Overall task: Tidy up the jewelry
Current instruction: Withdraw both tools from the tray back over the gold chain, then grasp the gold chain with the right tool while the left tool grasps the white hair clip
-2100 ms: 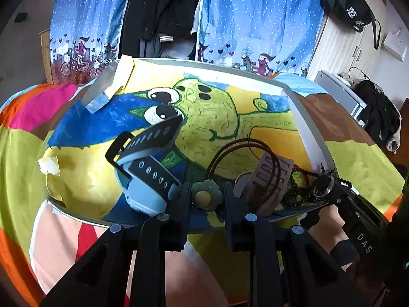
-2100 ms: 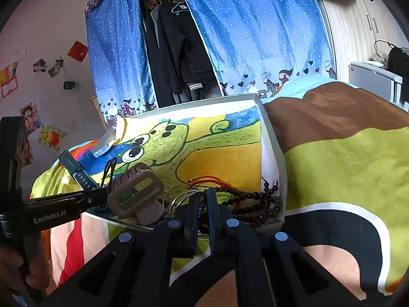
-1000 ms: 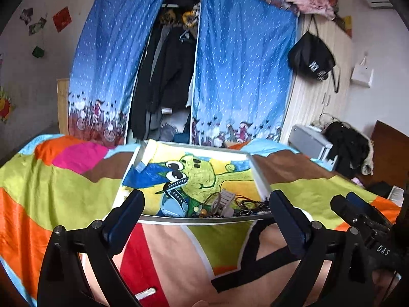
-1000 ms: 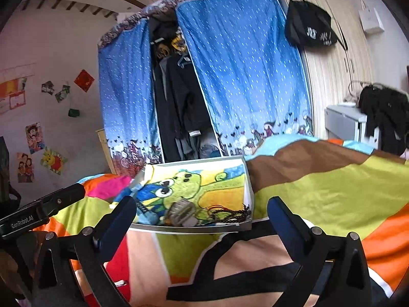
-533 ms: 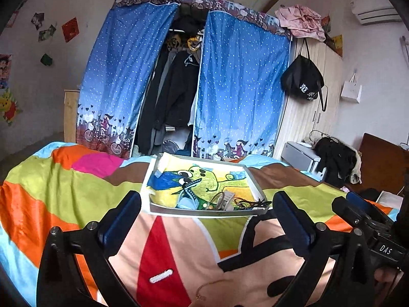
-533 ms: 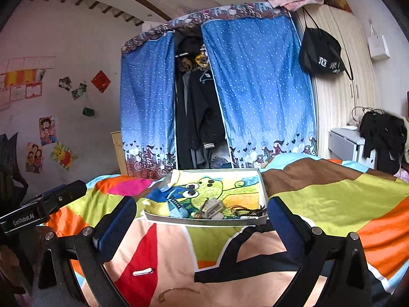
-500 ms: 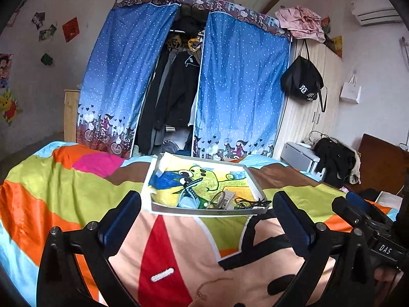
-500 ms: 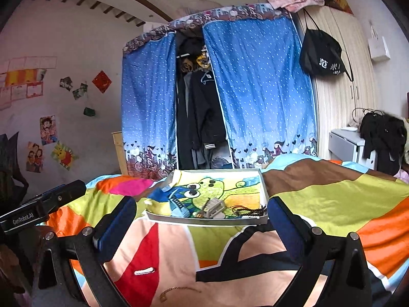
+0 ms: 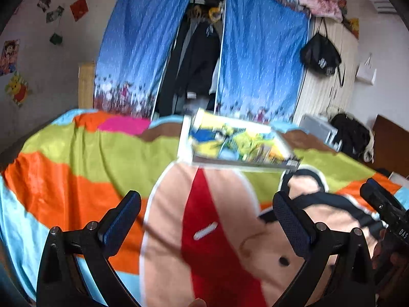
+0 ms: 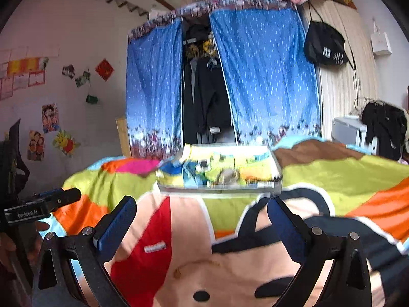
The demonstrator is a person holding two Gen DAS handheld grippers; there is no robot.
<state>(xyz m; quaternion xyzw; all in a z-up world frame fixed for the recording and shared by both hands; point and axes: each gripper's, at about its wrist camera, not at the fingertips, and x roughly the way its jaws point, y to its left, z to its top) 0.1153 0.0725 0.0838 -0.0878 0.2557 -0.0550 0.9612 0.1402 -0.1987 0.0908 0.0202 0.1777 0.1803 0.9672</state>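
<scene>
1. Left wrist view: You face a bedroom with blue curtains and a bright patchwork bedspread. Your left gripper has its jaws spread wide and empty, well apart from the cartoon-print tray holding the blurred jewelry; that suggests a pause between picks.

2. Right wrist view: Your right gripper also gapes with nothing in it. The tray sits flat mid-bed, so you can likely reach it from either side. A small white clip lies nearer you.
</scene>
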